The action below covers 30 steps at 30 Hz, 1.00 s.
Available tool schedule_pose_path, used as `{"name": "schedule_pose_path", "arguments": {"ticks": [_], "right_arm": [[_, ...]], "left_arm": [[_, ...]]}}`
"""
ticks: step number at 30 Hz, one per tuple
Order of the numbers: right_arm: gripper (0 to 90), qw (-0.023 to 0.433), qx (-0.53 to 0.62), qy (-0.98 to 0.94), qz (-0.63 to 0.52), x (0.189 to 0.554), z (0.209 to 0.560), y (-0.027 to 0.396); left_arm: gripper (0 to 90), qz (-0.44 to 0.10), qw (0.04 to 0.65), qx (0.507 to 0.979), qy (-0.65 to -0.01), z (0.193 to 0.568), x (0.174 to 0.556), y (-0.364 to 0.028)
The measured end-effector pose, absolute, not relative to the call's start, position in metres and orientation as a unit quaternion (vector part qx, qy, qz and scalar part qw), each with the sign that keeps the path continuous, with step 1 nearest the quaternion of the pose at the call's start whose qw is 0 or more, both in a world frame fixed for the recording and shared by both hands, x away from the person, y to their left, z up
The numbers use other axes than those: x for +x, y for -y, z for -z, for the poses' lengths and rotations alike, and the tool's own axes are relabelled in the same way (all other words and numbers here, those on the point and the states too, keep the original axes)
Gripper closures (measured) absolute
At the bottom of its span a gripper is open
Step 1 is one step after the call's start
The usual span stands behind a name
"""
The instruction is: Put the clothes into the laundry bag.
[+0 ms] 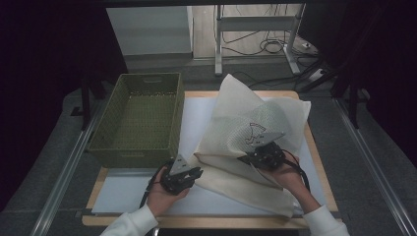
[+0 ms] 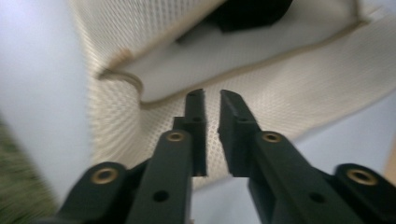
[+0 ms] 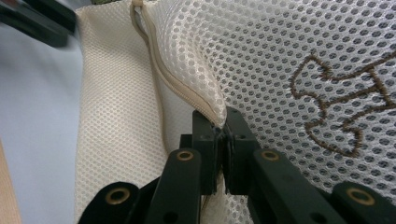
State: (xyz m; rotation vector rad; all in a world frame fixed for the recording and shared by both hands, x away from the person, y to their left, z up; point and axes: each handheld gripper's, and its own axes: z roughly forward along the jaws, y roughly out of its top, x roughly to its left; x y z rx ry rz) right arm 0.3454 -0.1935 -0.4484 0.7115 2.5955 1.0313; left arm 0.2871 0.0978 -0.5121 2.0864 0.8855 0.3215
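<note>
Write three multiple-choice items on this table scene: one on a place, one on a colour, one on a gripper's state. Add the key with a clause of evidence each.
1. Where does the basket stand?
A. on the table's left part
B. on the mesh bag
C. at the table's right edge

2. What colour is the mesh bag?
A. blue
B. cream
C. black

3. What is the right gripper doing?
A. hanging open above the basket
B. lying on the table, unheld
C. pinching the bag's piped edge

Key: 1 A, the high view shows it left of the bag. 2 B, cream mesh shows in both gripper views. 3 C, the right gripper view shows its jaws closed on the edge, while the left gripper is slightly open, holding nothing.
</note>
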Motion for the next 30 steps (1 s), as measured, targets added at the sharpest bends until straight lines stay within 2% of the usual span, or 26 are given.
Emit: {"name": "schedule_pose_path", "arguments": {"ticks": [4, 11, 18, 22, 25, 30], "right_arm": [[85.4, 0.129, 0.242, -0.892, -0.358, 0.344, 0.447, 0.195], [83.6, 0.133, 0.233, -0.895, -0.357, 0.340, 0.443, 0.195], [70.3, 0.140, 0.225, -0.898, -0.352, 0.338, 0.444, 0.190], [67.8, 0.153, 0.212, -0.900, -0.348, 0.335, 0.442, 0.185], [67.9, 0.157, 0.205, -0.901, -0.349, 0.333, 0.439, 0.180], [84.7, 0.160, 0.194, -0.907, -0.336, 0.331, 0.438, 0.171]], "left_arm": [[89.9, -0.138, 0.390, 0.833, -0.367, 0.524, 0.303, -0.098], [90.0, -0.125, 0.384, 0.826, -0.393, 0.533, 0.312, -0.119], [90.0, -0.113, 0.383, 0.820, -0.410, 0.538, 0.314, -0.131], [90.0, -0.110, 0.382, 0.821, -0.411, 0.539, 0.314, -0.135], [90.0, -0.113, 0.381, 0.822, -0.408, 0.540, 0.314, -0.136], [90.0, -0.116, 0.380, 0.822, -0.407, 0.541, 0.313, -0.135]]}}
